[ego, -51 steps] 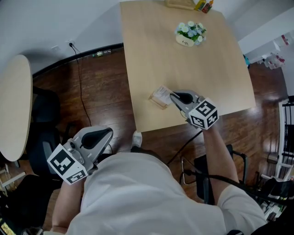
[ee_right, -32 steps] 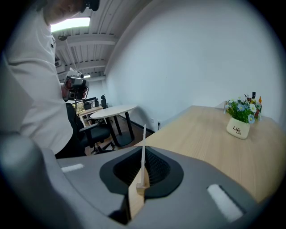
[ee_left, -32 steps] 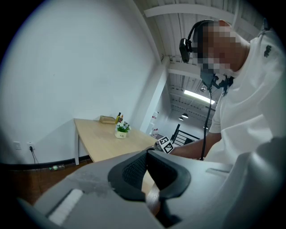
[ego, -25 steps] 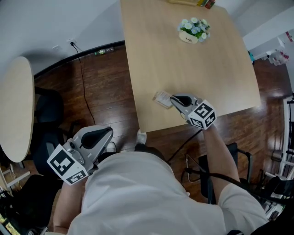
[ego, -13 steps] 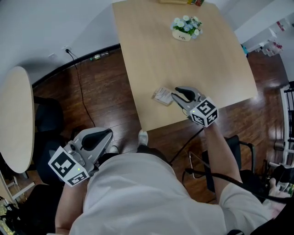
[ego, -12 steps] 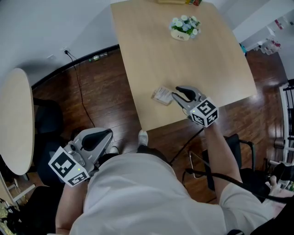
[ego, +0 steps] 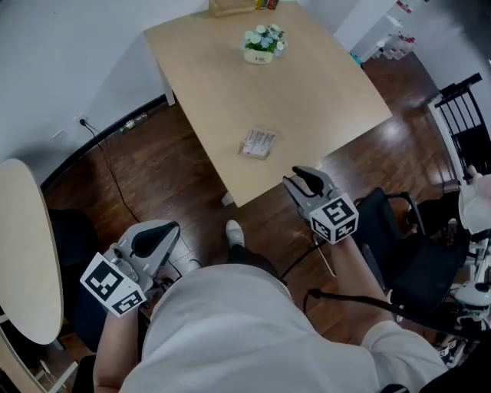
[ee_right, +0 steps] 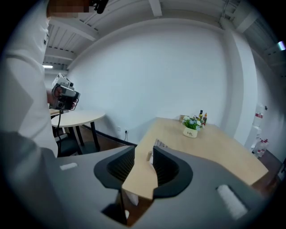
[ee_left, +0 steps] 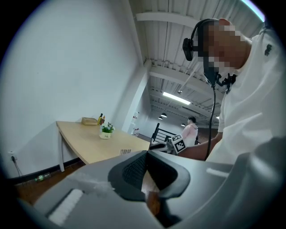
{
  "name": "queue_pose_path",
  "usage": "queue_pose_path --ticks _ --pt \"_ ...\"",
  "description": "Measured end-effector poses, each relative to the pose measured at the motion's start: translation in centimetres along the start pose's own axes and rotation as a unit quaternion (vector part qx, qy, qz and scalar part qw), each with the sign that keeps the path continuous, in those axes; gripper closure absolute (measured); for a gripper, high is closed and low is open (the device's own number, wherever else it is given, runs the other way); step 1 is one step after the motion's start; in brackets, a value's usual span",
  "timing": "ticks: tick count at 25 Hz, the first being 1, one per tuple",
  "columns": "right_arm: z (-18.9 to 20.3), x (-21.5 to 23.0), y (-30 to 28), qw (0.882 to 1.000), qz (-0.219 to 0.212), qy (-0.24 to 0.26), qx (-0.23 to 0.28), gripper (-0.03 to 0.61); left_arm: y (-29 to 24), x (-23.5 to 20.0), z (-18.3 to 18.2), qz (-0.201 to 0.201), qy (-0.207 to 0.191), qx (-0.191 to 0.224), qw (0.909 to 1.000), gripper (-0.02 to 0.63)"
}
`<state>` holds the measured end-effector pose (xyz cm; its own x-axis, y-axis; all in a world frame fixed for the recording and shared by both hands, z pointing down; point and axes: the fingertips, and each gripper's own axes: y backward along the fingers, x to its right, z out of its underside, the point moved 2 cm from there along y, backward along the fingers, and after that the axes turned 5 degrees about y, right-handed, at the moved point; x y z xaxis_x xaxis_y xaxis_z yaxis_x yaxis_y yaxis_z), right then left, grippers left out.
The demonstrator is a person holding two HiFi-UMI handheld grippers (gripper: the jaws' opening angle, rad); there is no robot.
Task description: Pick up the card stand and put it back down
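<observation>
The card stand (ego: 258,143) rests on the light wooden table (ego: 322,84) near its front edge, with nothing touching it. It also shows small in the left gripper view (ee_left: 125,151) and between the jaws in the right gripper view (ee_right: 160,144). My right gripper (ego: 295,182) hangs just off the table's front edge, a short way back from the stand; its jaws are opening and nothing is between them (ee_right: 144,154). My left gripper (ego: 149,242) is held low over the floor at the left, jaws together and empty (ee_left: 146,153).
A small flower pot (ego: 261,42) stands toward the table's far end, with a wooden box (ego: 230,6) and bottles behind it. A round table (ego: 23,253) is at the left. A black chair (ego: 406,246) stands at the right. A cable runs along the wooden floor.
My right gripper has opened, let go of the card stand and drawn back off the table's edge. The stand stays on the table. My left gripper has barely moved.
</observation>
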<state>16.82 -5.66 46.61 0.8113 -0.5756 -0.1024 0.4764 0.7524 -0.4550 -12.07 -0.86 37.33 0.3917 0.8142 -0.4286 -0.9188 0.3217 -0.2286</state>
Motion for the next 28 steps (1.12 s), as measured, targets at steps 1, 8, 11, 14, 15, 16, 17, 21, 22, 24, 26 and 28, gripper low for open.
queue_pose_path --ticks 1,8,11,14,15,16,17,21,22,24,26,28 --pt "0.2 -1.9 1.3 1.000 0.008 -0.008 -0.006 0.445 0.9 0.3 0.3 0.006 -0.001 -0.002 1.0000 0.614" --pt "1.5 -13.6 10.9 0.994 0.083 -0.068 -0.031 0.443 5.2 1.8 3.7 0.072 -0.007 -0.022 0.9971 0.614" --pt "1.3 -17.3 12.8 0.991 0.092 -0.093 -0.029 0.443 6.5 2.0 5.1 0.086 -0.001 -0.034 0.9957 0.614" --pt "0.9 -19.7 14.8 0.990 0.093 -0.102 -0.019 0.443 7.0 3.2 6.0 0.090 -0.003 -0.038 0.9952 0.614" --pt "0.8 -20.2 15.5 0.990 0.094 -0.102 -0.016 0.443 6.8 3.7 6.1 0.092 -0.004 -0.038 0.9950 0.614" --pt "0.7 -20.5 16.2 0.990 0.096 -0.101 -0.014 0.443 6.6 4.3 6.2 0.095 -0.006 -0.038 0.9947 0.614" --pt "0.7 -20.7 17.0 0.990 0.100 -0.101 -0.010 0.443 6.3 4.9 6.2 0.099 -0.008 -0.038 0.9943 0.614" --pt "0.8 -21.0 19.9 0.988 0.115 -0.103 0.007 0.443 4.7 7.8 6.3 0.112 -0.021 -0.046 0.9924 0.614" --pt "1.1 -21.0 20.8 0.987 0.118 -0.106 0.008 0.443 4.2 8.8 6.4 0.116 -0.023 -0.048 0.9919 0.614" --pt "2.0 -21.1 22.8 0.986 0.123 -0.112 0.011 0.443 3.2 10.9 6.7 0.124 -0.028 -0.052 0.9906 0.614" --pt "3.0 -21.3 24.6 0.985 0.126 -0.118 0.013 0.443 2.4 13.2 7.2 0.131 -0.034 -0.057 0.9892 0.614" --pt "4.1 -21.8 26.2 0.984 0.126 -0.122 0.015 0.443 1.9 15.3 7.8 0.134 -0.038 -0.061 0.9884 0.614"
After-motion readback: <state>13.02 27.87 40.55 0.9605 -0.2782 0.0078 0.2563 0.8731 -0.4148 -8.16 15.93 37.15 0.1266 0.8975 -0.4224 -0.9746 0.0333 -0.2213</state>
